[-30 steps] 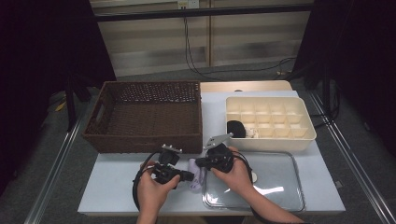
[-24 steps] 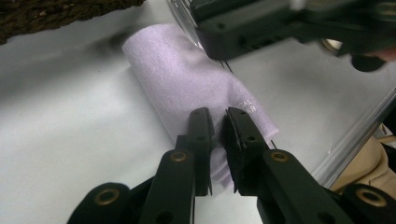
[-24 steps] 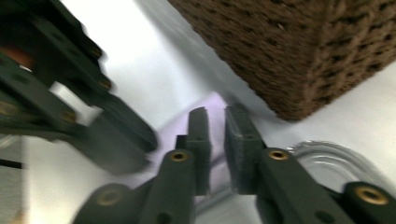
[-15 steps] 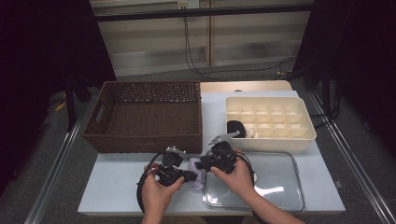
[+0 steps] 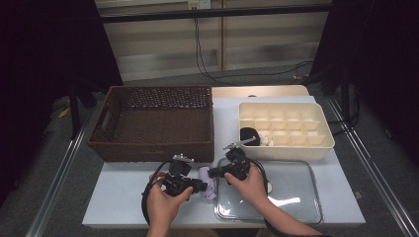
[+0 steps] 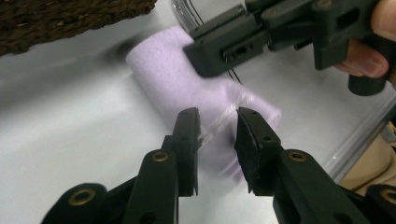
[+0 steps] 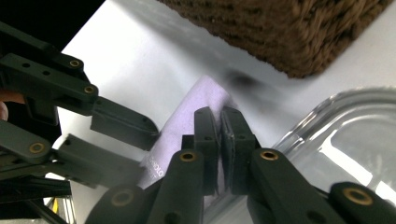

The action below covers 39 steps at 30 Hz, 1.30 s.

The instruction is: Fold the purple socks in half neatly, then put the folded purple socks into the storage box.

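A small lilac packet (image 5: 208,183) in clear wrap lies on the white table, just left of the clear tray. It fills the middle of the left gripper view (image 6: 173,79) and lies under the jaws in the right gripper view (image 7: 196,100). My left gripper (image 5: 200,186) comes at it from the left. Its jaws (image 6: 218,116) have just been opening and stand apart astride the packet's near end, with crinkled wrap between them. My right gripper (image 5: 211,173) reaches over from the right, and its jaws (image 7: 219,114) are pinched together on the packet's far end.
A brown wicker basket (image 5: 153,150) stands close behind the hands. At the back right a cream compartment box (image 5: 296,150) holds a black object (image 5: 248,136). The clear tray (image 5: 316,187) lies at the front right, under my right hand.
Little differs: both hands stay at the lilac packet beside the tray's left edge.
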Tool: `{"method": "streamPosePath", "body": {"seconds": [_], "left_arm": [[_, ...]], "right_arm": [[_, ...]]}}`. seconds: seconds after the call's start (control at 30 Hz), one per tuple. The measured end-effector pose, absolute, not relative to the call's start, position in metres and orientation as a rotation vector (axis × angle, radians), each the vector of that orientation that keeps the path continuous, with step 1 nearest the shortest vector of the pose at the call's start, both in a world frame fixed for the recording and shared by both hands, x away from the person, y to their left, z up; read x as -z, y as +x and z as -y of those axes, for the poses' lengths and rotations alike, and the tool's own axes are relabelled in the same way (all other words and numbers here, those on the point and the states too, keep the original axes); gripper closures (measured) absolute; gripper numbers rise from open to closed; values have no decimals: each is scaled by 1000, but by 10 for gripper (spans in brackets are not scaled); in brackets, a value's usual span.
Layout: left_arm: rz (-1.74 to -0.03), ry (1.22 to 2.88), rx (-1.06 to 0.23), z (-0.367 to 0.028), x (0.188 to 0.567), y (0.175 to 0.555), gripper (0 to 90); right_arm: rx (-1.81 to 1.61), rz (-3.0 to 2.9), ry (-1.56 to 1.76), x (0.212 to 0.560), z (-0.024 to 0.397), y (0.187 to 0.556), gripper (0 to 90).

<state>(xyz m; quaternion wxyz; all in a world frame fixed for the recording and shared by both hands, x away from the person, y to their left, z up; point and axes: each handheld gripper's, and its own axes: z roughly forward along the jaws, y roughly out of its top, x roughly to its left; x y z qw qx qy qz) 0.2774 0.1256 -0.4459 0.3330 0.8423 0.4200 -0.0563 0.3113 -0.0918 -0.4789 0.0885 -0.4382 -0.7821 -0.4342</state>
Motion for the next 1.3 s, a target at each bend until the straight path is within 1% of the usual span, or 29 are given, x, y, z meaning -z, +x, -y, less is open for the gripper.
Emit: {"method": "streamPosePath", "body": {"seconds": [0.03,0.1,0.17,0.23,0.27,0.33,0.37,0.4,0.43,0.53,0.6,0.63,0.67,0.7,0.77,0.83,0.87,0.9,0.93,0.97,1.0,1.03,1.07,1.13,1.2,1.23,1.3], "left_arm": [[-1101,2208,162,-128,446,277,698],[-1099,2200,157,-128,447,277,677],[-1103,2208,164,-124,452,278,677],[-1096,2213,157,-120,456,278,677],[-1094,2214,152,-120,456,278,677],[-1091,2217,147,-120,455,278,677],[-1091,2217,147,-120,455,278,677],[-1089,2217,142,-120,456,277,675],[-1090,2217,140,-119,456,277,675],[-1079,2226,118,-118,455,276,669],[-1074,2230,111,-118,456,276,660],[-1076,2231,113,-118,456,276,649],[-1067,2229,108,-119,457,276,619],[-1061,2229,110,-119,457,277,606],[-1061,2210,99,-120,456,276,552],[-1058,2201,58,-123,453,277,447],[-1058,2201,58,-123,453,277,392],[-1057,2195,39,-126,452,278,392],[-1059,2196,35,-128,452,279,347],[-1071,2185,-21,-133,452,280,294],[-1071,2185,-21,-133,452,280,257],[-1069,2192,-45,-134,452,281,257],[-1058,2189,-93,-135,454,282,172],[-1058,2192,-105,-136,456,284,142],[-1075,2198,-116,-136,459,286,94],[-1080,2205,-150,-137,462,288,94],[-1073,2210,-155,-138,463,289,90]], "right_arm": [[1348,2339,-1305,475,93,315,876],[1348,2333,-1299,471,90,319,873],[1343,2355,-1302,472,88,320,868],[1344,2353,-1339,475,85,320,740],[1349,2345,-1354,476,85,320,662],[1352,2322,-1372,475,88,317,625],[1352,2322,-1372,475,88,317,625],[1339,2322,-1382,474,90,314,545],[1339,2322,-1382,474,90,314,545],[1312,2291,-1389,479,90,311,503],[1298,2280,-1386,481,89,312,516],[1300,2252,-1389,485,88,312,553],[1303,2236,-1378,487,85,312,668],[1313,2237,-1377,486,85,311,736],[1320,2251,-1361,482,86,312,805],[1338,2257,-1346,479,89,312,821],[1338,2257,-1346,479,89,312,821],[1338,2262,-1347,477,90,312,822],[1347,2264,-1351,475,93,312,823],[1358,2263,-1348,471,97,313,822],[1358,2263,-1348,471,97,313,822],[1364,2263,-1345,470,100,313,822],[1358,2276,-1345,467,103,313,822],[1354,2282,-1332,464,107,313,821],[1346,2293,-1330,461,110,313,821],[1347,2293,-1325,460,112,313,821],[1348,2292,-1325,458,113,313,821]]}}
